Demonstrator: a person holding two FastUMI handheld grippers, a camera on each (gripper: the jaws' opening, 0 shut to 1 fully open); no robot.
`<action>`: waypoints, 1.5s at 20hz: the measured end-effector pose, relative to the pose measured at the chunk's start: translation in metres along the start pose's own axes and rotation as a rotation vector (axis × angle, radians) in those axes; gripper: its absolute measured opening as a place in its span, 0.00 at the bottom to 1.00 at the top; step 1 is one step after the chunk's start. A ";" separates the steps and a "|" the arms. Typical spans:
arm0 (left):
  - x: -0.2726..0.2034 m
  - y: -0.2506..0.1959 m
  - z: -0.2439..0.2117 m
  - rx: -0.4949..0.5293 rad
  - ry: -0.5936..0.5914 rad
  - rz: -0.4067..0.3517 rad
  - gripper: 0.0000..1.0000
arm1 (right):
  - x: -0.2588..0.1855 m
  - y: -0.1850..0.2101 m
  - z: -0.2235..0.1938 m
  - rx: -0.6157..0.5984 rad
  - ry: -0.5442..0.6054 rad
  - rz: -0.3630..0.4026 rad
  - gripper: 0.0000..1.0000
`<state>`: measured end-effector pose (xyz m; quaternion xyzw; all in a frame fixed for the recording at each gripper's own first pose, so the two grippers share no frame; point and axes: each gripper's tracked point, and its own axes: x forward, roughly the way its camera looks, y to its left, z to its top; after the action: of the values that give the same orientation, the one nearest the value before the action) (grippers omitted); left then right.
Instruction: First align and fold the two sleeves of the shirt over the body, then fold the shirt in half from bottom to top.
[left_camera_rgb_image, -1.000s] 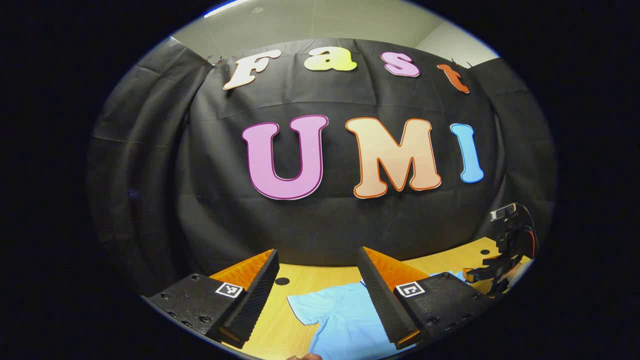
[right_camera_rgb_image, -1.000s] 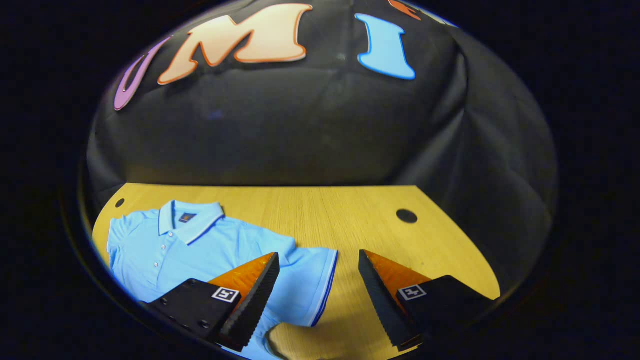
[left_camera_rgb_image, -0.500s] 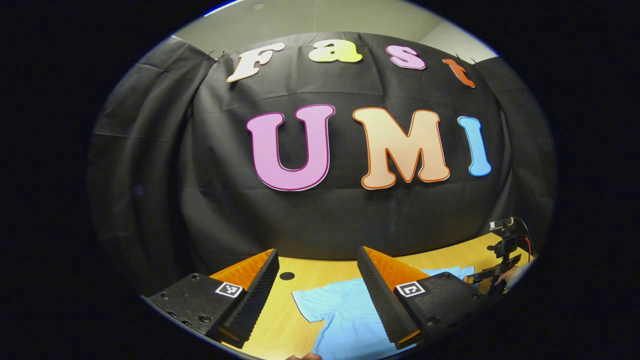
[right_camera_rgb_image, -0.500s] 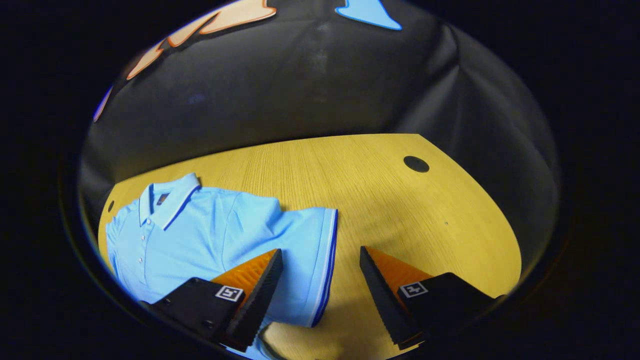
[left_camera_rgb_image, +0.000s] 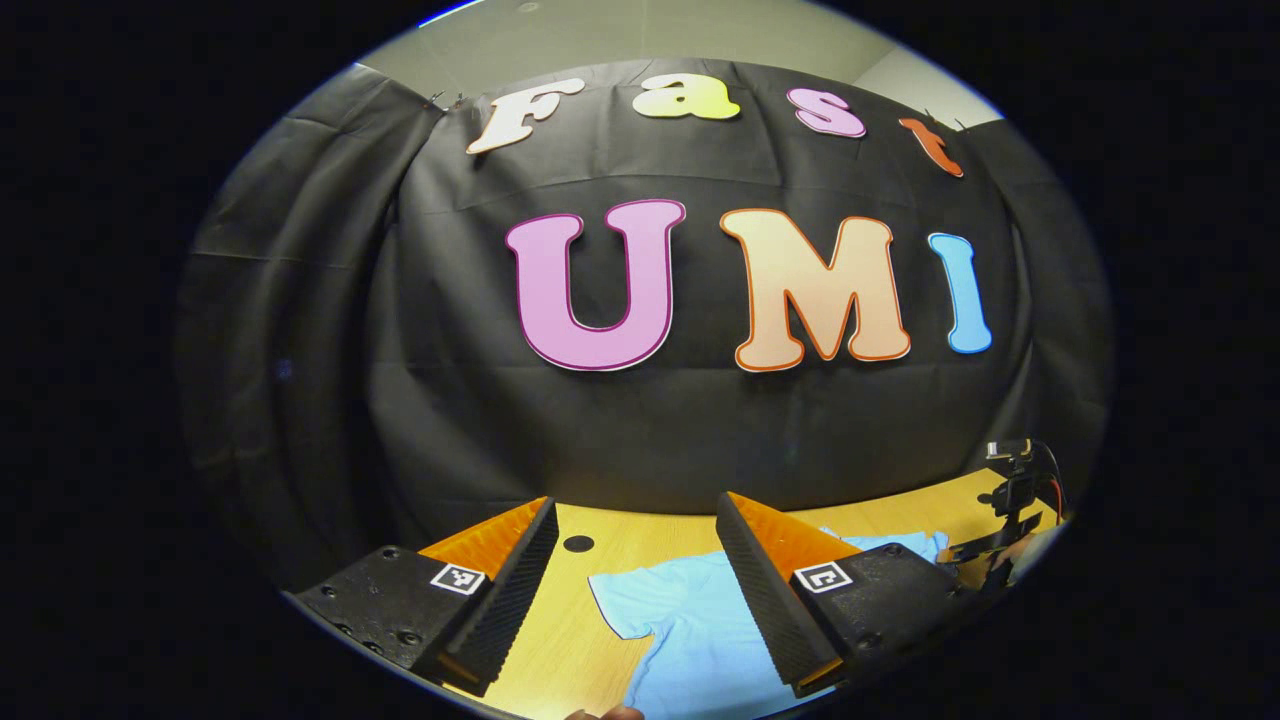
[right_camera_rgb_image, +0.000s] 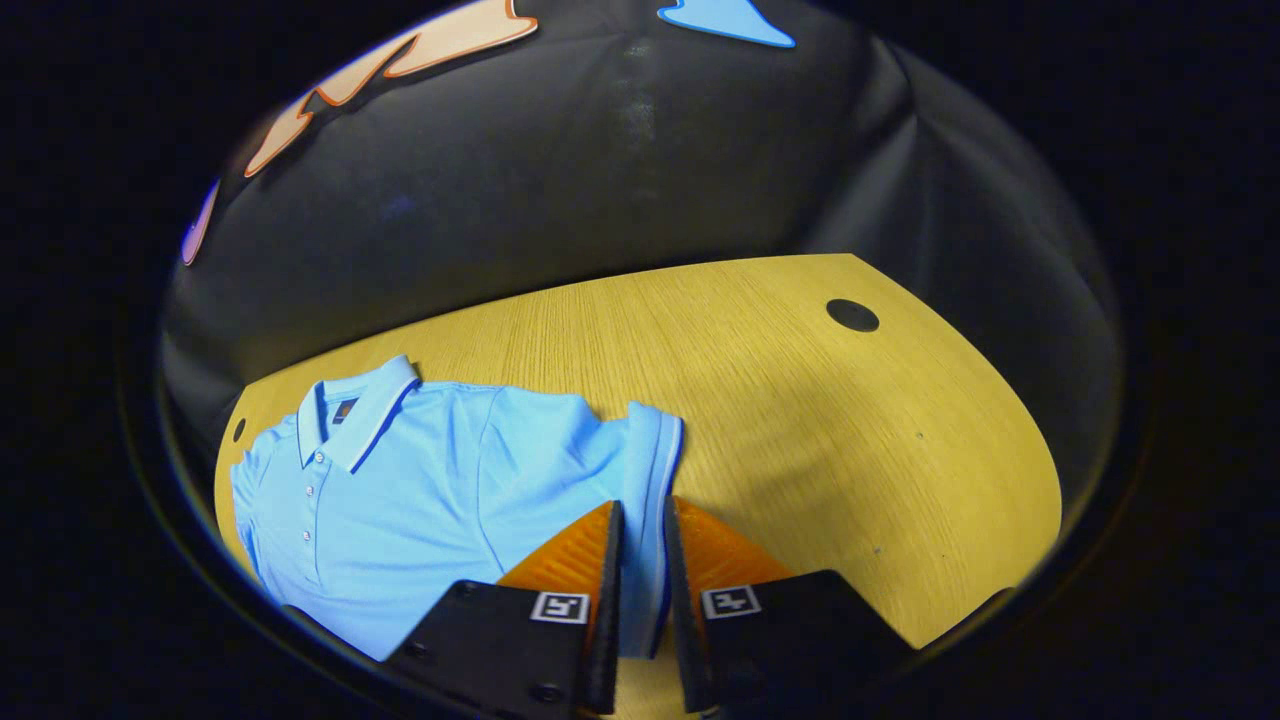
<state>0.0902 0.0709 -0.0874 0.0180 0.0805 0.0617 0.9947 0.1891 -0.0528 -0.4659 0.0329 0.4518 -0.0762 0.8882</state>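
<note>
A light blue polo shirt (right_camera_rgb_image: 420, 500) lies flat on the wooden table (right_camera_rgb_image: 800, 420), collar (right_camera_rgb_image: 355, 410) to the far left in the right gripper view. My right gripper (right_camera_rgb_image: 641, 505) is shut on the striped hem of the shirt's sleeve (right_camera_rgb_image: 655, 450), and the cloth runs between both fingers. In the left gripper view my left gripper (left_camera_rgb_image: 635, 505) hangs open above the table. The shirt's other sleeve (left_camera_rgb_image: 650, 605) lies below and between its fingers, apart from them. The shirt's lower part is hidden behind the fingers.
Black cloth walls close the table at the back and sides. Round cable holes sit in the tabletop (right_camera_rgb_image: 852, 315) (left_camera_rgb_image: 578, 543). The right gripper's camera mount (left_camera_rgb_image: 1015, 480) shows at the far right of the left gripper view. Bare wood stretches right of the shirt.
My right gripper went from wide open to shut on the sleeve's hem, having moved in over it. The left gripper stayed open and shifted only slightly.
</note>
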 end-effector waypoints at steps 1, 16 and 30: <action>0.000 0.001 0.000 -0.001 0.003 0.003 0.96 | 0.001 0.002 0.000 0.008 -0.003 0.005 0.15; 0.004 0.008 -0.018 -0.044 0.048 0.015 0.96 | -0.041 0.136 0.016 0.165 -0.039 0.320 0.03; 0.047 0.049 -0.105 -0.104 0.184 0.097 0.95 | -0.069 0.150 0.002 0.204 -0.017 0.384 0.96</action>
<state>0.1134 0.1281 -0.1965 -0.0355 0.1672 0.1151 0.9785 0.1751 0.1017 -0.4102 0.2075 0.4199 0.0485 0.8822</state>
